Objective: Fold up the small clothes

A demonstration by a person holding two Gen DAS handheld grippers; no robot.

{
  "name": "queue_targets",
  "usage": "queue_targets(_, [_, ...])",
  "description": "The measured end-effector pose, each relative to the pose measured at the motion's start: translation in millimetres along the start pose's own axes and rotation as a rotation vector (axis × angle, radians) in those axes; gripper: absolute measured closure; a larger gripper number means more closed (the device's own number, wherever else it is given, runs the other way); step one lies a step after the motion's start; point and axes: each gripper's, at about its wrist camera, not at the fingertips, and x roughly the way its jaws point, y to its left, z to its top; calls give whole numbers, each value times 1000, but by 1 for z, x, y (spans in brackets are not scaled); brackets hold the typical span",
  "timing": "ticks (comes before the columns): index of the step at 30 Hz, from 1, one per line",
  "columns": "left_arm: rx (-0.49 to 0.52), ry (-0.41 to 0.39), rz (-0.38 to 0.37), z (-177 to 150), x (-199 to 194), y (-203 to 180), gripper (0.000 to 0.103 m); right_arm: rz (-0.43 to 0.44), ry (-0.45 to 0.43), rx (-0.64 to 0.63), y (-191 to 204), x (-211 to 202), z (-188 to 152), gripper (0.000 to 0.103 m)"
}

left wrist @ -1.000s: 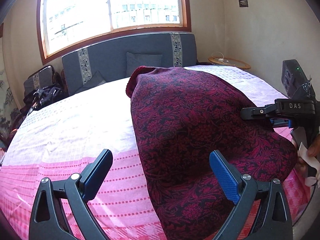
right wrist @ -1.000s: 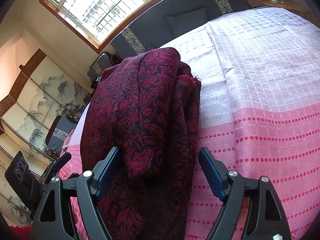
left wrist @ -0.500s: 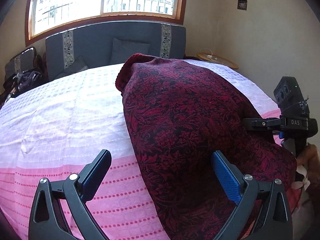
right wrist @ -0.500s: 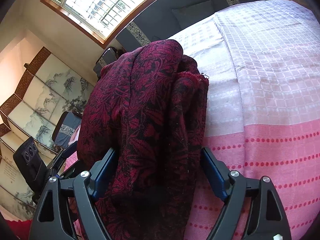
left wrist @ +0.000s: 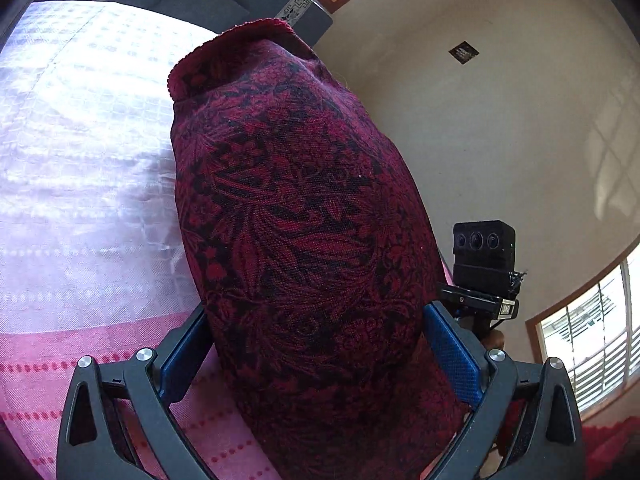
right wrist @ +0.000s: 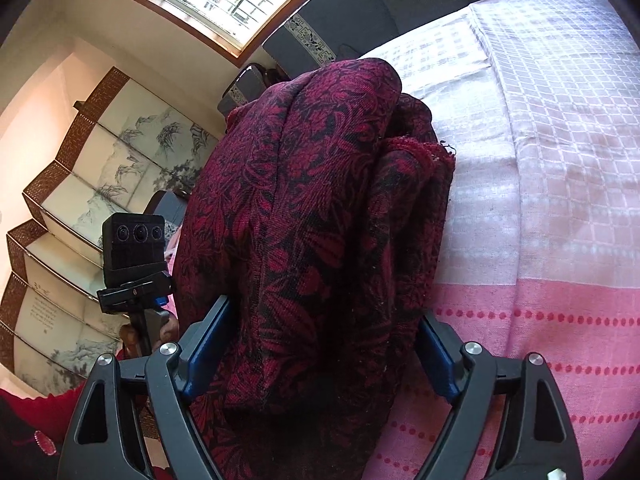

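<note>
Folded dark red-and-black floral woven garment lies bunched on the pink-and-white checked bedspread, between the jaws of both tools. Left tool wide, pads flanking the bundle; real clamping can't be told. Right tool has just been opening, cloth between its pads. Likely mid-fold; next needs a firm edge grab. No readable writing.

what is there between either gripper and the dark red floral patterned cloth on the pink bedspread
Nothing visible. The dark red floral patterned cloth already lies between the wide jaws of both the left gripper and the right gripper, on the pink and white bedspread.
</note>
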Motion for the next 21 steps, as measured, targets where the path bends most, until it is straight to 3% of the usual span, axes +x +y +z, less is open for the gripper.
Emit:
queue_targets(3, [48, -24, 30, -6, -1, -8, 6, 7, 4, -9, 0, 2, 0, 22])
queue_targets(4, [77, -37, 62, -9, 0, -11, 17, 13, 3, -9, 0, 3, -1, 33])
queue_targets(6, [110, -58, 122, -17, -1, -18, 28, 26, -4, 7, 1, 5, -2, 45])
queue_targets(10, [135, -88, 182, -21, -4, -32, 40, 37, -48, 6, 8, 2, -2, 57])
queue_targets(21, [268, -192, 375, -18, -29, -65, 42, 71, -119, -35, 40, 12, 10, 63])
